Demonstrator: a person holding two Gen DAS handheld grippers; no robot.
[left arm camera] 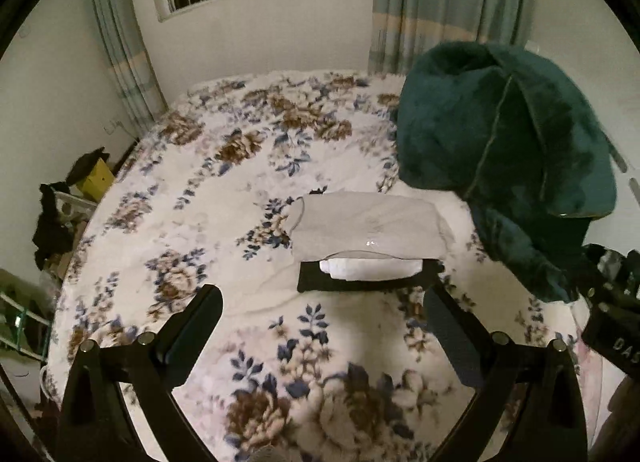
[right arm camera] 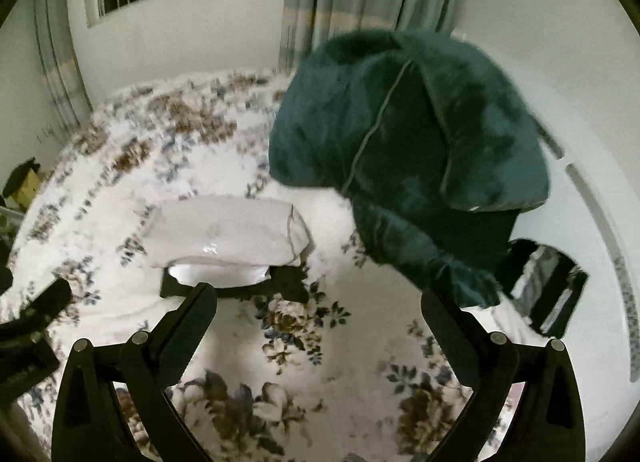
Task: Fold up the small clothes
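A stack of folded small clothes lies on the floral bed cover (left arm camera: 224, 198): a light grey piece (left arm camera: 366, 228) on top, a white piece (left arm camera: 370, 268) under it, a black piece (left arm camera: 320, 282) at the bottom. The stack also shows in the right wrist view, grey (right arm camera: 224, 232), white (right arm camera: 218, 276), black (right arm camera: 288, 282). My left gripper (left arm camera: 322, 300) is open and empty, just in front of the stack. My right gripper (right arm camera: 320, 298) is open and empty, to the right of the stack, over the bed cover (right arm camera: 328, 358).
A big dark green fluffy blanket (left arm camera: 504, 158) is heaped at the right of the bed, also in the right wrist view (right arm camera: 408, 150). A striped black-and-white cloth (right arm camera: 548, 286) lies beside it. Clutter and a yellow box (left arm camera: 94, 178) stand left of the bed. Window and curtains behind.
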